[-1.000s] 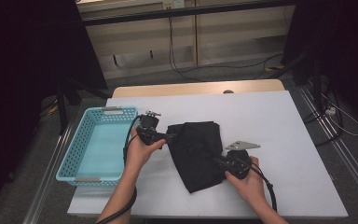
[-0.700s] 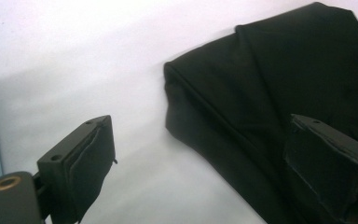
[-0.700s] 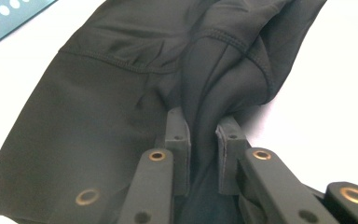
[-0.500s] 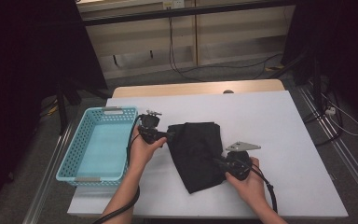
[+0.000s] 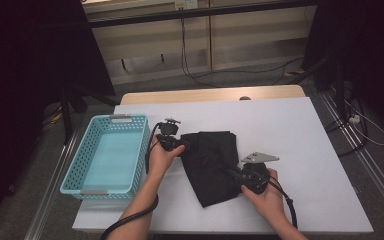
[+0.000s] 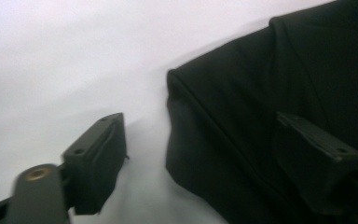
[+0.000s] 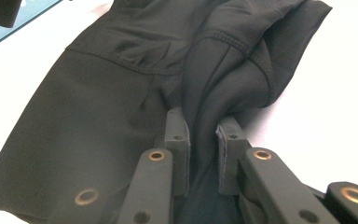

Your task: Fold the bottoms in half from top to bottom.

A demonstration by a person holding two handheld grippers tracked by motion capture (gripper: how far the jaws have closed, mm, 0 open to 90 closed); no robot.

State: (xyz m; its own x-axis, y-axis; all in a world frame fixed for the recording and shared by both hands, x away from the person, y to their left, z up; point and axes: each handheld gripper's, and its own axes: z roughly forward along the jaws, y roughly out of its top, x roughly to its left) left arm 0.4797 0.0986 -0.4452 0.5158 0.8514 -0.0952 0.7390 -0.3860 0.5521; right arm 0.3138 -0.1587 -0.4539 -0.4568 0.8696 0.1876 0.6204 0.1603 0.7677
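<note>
The black cloth garment (image 7: 121,93) looks like soft matt knit fabric with stitched seams and limp folds. The white table top (image 5: 300,135) is smooth and matt, with a pale wood strip along its far edge. The light blue perforated plastic basket (image 5: 75,172) near the left edge looks slightly glossy.

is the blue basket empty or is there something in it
Empty. The high view shows the blue basket with a bare floor inside; the black cloth lies outside it on the white table.
</note>
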